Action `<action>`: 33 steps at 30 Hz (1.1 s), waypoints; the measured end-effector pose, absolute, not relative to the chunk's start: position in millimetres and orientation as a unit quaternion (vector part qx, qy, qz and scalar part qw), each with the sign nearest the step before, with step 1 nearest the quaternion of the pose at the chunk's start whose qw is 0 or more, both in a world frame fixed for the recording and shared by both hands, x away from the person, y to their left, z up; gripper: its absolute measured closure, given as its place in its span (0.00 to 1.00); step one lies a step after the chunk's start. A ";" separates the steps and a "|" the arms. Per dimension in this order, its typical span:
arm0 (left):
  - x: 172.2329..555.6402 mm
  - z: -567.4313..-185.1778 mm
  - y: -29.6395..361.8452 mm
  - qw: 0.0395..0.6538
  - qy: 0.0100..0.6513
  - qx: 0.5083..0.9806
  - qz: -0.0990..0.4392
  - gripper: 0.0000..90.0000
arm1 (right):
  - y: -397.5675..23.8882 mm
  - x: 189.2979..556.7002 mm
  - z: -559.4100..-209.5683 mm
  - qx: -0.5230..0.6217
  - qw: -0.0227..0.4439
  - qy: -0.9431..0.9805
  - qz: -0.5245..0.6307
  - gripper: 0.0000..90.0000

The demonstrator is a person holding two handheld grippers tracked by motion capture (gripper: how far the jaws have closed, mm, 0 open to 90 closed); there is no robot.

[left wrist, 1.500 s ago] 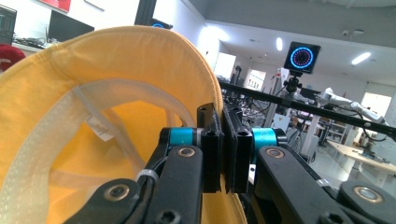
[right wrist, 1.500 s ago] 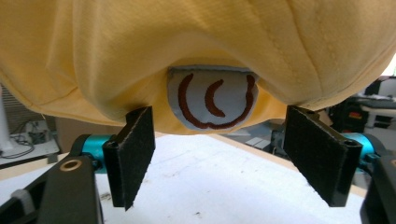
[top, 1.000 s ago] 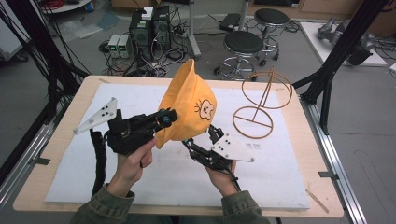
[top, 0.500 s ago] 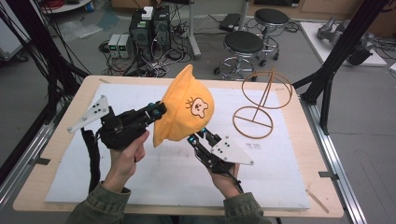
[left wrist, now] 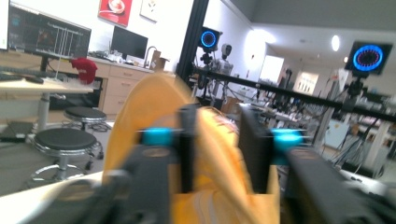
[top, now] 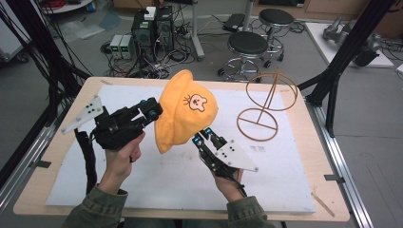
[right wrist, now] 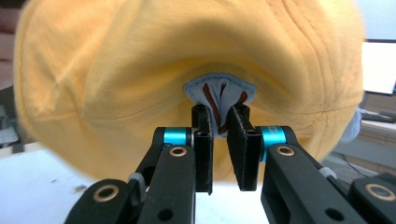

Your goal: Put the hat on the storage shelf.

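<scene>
**Yellow hat held aloft between two grippers**

High view, L to R: left gripper (top: 153,109) sits at the hat's L edge, over the white mat (top: 142,180). Its jaws have just been opening; in the left gripper view they stand apart w/ yellow fabric loose between them, pads not pressing. Yellow hat (top: 186,110), w/ a bear face on the crown, hangs above the table (top: 57,156), tilted, brim down-left. Right gripper (top: 203,135) comes up from below; in the right gripper view its jaws are clamped on the hat's inner label (right wrist: 219,93) and fabric. Far R: wire hat stand (top: 266,105), upright on the mat, well apart from the hat.
</scene>
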State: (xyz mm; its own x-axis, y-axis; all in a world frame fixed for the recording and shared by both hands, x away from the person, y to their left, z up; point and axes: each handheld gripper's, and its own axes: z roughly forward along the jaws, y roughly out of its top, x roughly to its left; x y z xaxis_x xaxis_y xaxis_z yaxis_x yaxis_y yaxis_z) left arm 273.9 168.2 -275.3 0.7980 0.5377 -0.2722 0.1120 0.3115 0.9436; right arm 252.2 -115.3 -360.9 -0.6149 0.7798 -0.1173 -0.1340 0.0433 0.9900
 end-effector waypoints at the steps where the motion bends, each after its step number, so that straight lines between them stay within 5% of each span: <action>1: 275.5 -276.2 169.0 0.759 0.286 0.569 0.135 0.66 | -116.8 253.1 -360.7 0.262 0.356 0.626 0.642 0.90; 14: 280.2 -286.9 171.7 0.739 0.309 0.575 0.164 0.47 | -124.1 255.5 -361.5 0.277 0.366 0.619 0.637 0.90; 33: 277.9 -313.2 194.9 0.685 0.374 0.564 0.271 0.39 | -140.3 254.0 -358.2 0.291 0.376 0.605 0.639 0.90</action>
State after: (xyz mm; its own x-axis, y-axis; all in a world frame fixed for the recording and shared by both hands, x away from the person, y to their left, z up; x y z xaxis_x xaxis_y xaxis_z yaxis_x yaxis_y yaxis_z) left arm 277.9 194.9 -313.2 0.5729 0.7931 -0.2067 0.0503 0.2176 0.9747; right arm 254.0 -140.3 -358.2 -0.5477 0.8326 -0.0829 -0.1284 0.0143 0.9916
